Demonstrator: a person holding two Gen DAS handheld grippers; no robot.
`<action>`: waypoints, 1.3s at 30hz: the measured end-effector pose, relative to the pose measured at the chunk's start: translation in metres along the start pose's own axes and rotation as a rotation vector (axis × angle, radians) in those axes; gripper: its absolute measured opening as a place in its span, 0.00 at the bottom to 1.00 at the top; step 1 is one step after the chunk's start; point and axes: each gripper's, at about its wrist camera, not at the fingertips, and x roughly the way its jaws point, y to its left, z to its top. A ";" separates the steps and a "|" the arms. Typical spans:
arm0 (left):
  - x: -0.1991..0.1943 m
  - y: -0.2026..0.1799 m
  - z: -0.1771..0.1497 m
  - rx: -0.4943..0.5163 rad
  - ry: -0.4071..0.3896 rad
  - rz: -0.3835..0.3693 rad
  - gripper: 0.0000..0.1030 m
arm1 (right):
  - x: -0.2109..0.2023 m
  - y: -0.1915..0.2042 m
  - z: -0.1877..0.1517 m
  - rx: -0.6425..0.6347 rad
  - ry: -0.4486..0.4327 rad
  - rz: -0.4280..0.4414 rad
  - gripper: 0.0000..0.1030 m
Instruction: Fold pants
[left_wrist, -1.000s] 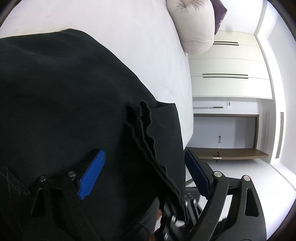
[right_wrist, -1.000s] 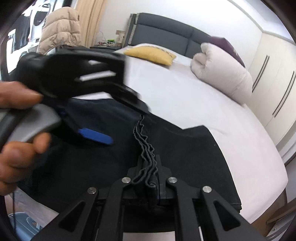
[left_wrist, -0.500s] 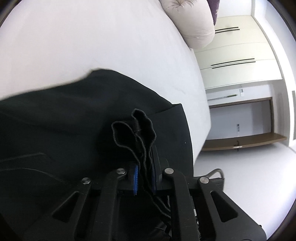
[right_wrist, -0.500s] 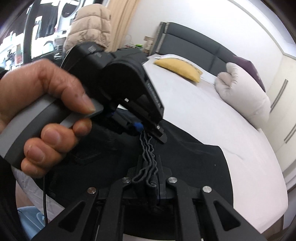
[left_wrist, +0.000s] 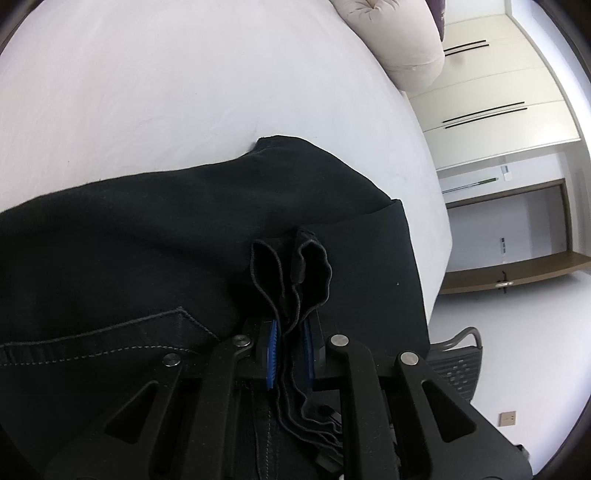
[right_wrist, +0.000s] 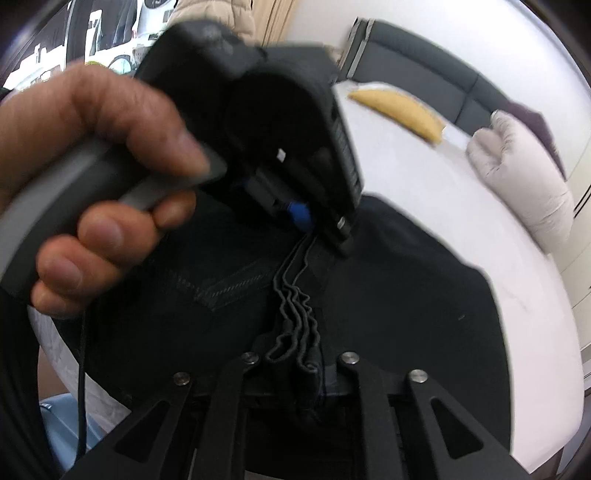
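Black pants (left_wrist: 155, 236) lie on the white bed (left_wrist: 166, 96), a stitched back pocket showing at lower left. My left gripper (left_wrist: 290, 343) is shut on a bunched stack of the pants' hem edges (left_wrist: 291, 269), blue pads pressing from both sides. In the right wrist view my right gripper (right_wrist: 301, 365) is shut on the same wavy stack of edges (right_wrist: 295, 310). The left gripper (right_wrist: 306, 218), held by a hand (right_wrist: 92, 147), grips the stack just beyond it. The pants (right_wrist: 406, 295) spread below.
A pale rolled duvet (left_wrist: 399, 40) and a yellow pillow (right_wrist: 399, 110) lie toward the dark headboard (right_wrist: 413, 59). White wardrobes (left_wrist: 498, 92) stand beyond the bed's edge. A mesh chair (left_wrist: 458, 365) and a blue bin (right_wrist: 62, 421) sit beside the bed.
My left gripper, open a second ago, has closed on the bunched edges. It has since lifted and pulled back, so more white bed shows beyond the pants. The right gripper has kept its hold.
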 end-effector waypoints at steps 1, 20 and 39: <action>0.000 -0.001 0.000 0.002 0.001 -0.003 0.11 | 0.001 -0.003 0.001 0.012 0.000 0.004 0.16; -0.014 -0.080 -0.035 0.229 -0.078 0.106 0.14 | -0.023 -0.255 -0.023 0.629 -0.028 0.725 0.37; 0.016 -0.061 -0.083 0.244 -0.038 0.087 0.14 | 0.137 -0.296 -0.055 0.846 0.225 1.014 0.11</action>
